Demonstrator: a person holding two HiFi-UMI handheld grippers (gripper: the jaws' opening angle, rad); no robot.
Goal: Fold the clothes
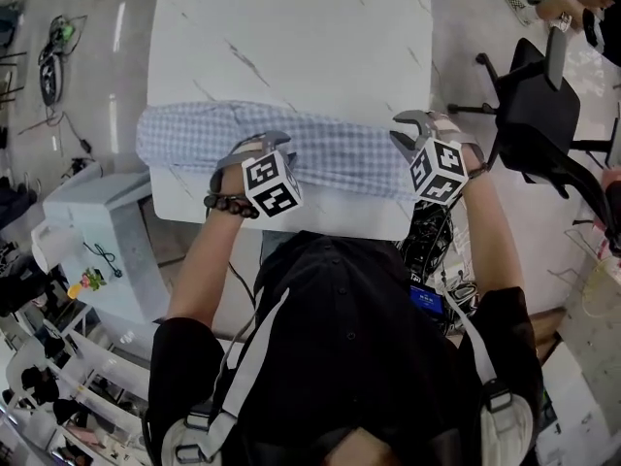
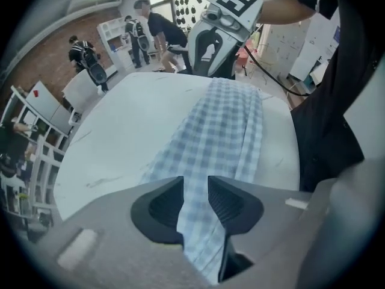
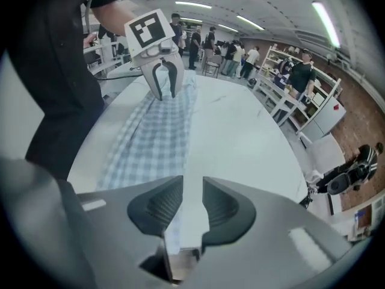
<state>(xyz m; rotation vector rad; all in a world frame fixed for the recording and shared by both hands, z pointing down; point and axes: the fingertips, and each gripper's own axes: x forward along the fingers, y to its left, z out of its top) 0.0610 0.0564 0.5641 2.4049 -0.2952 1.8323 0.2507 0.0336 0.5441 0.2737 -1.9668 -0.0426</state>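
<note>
- While the person (image 1: 359,338) is standing at its near edge, a white marbled table (image 1: 291,37) is filling the middle of the grey-floored room.
- White shelving (image 1: 82,357) at lower left is holding dark items too small to name.
- A blue checked garment (image 1: 330,149) is lying in a long band across the table's near side.
- The left gripper (image 2: 196,185) is pinching the garment's left part between narrowly set jaws.
- The right gripper (image 3: 192,188) is hovering at the band's right end, jaws slightly apart around nothing.
- A black office chair (image 1: 534,115) is standing at right.
</note>
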